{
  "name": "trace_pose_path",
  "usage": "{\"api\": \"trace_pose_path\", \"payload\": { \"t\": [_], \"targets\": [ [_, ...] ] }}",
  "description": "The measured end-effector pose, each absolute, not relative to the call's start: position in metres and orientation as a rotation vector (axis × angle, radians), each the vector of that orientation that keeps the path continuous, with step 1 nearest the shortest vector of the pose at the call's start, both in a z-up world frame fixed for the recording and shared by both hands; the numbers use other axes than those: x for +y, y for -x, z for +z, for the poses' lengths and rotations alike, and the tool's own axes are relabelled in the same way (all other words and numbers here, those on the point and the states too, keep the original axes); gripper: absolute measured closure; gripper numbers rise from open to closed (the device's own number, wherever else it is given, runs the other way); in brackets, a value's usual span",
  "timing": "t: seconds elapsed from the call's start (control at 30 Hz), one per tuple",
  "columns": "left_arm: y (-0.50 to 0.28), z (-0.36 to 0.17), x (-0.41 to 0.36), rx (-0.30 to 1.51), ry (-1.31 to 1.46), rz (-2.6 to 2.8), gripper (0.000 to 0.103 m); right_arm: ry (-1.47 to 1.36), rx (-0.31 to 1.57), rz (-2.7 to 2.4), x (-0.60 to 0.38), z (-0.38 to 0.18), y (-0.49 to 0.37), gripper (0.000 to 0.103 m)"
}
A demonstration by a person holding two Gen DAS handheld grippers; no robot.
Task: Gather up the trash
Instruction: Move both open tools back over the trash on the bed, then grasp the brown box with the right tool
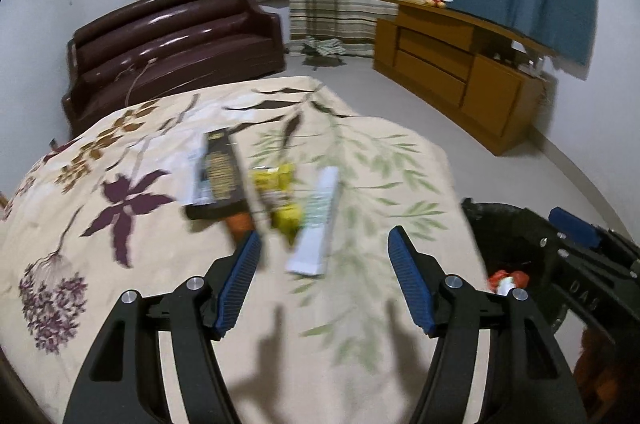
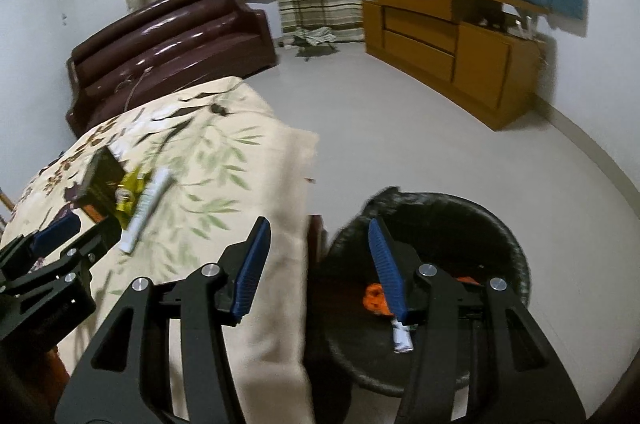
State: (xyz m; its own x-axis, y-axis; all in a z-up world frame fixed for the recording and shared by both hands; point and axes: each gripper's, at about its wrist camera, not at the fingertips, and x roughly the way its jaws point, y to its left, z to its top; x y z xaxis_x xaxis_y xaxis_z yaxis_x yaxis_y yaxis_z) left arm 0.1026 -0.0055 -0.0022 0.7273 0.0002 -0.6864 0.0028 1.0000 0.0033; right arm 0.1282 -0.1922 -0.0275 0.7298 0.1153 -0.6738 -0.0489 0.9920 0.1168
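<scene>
embossed letters "DAS" on the right gripper (image 1: 580, 244) body; print on the blurred packets unreadable

Two tools (image 1: 324, 252); one bin (image 2: 500, 224); one sofa (image 1: 172, 39)

Trash on the bed; bin on the floor beside it.
A dark flat box (image 1: 219, 167), a crumpled yellow wrapper (image 1: 280, 199) and a white tube (image 1: 318, 224) lay clustered on the floral bedspread, blurred. The black lined bin (image 2: 500, 224) stood upright against the bed's edge, holding an orange wrapper (image 2: 374, 298) and a small white item (image 2: 402, 338).
</scene>
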Motion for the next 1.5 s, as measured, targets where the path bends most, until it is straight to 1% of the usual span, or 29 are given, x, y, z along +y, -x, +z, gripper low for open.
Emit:
{"api": "trace_pose_path", "payload": {
  "t": [0.3,0.63,0.9,1.13,1.2,1.27,1.3,1.37,1.5],
  "targets": [
    [-0.086,0.0,0.067,0.747,0.044,0.125,0.038,-0.03,0.72,0.208,-0.123,-0.006,-0.132,0.053],
    [-0.077,-0.002,0.14,0.742,0.089,0.232,0.038,0.025,0.724,0.31,-0.053,0.003,-0.145,0.053],
    [-0.078,-0.007,0.174,0.745,0.116,0.269,0.038,0.065,0.735,0.358,-0.007,0.001,-0.158,0.053],
    [-0.083,-0.012,0.185,0.75,0.138,0.273,0.037,0.107,0.757,0.362,0.019,-0.012,-0.171,0.054],
    [-0.085,-0.013,0.186,0.752,0.144,0.269,0.037,0.114,0.767,0.359,0.023,-0.015,-0.174,0.058],
    [-0.087,-0.015,0.186,0.755,0.147,0.262,0.037,0.122,0.78,0.362,0.027,-0.02,-0.177,0.068],
    [-0.088,-0.016,0.186,0.756,0.149,0.259,0.037,0.128,0.784,0.362,0.029,-0.022,-0.178,0.07],
    [-0.09,-0.016,0.185,0.757,0.152,0.255,0.037,0.135,0.793,0.364,0.032,-0.025,-0.179,0.08],
    [-0.094,-0.017,0.185,0.759,0.157,0.248,0.037,0.137,0.796,0.372,0.034,-0.028,-0.18,0.081]
  ]
}}
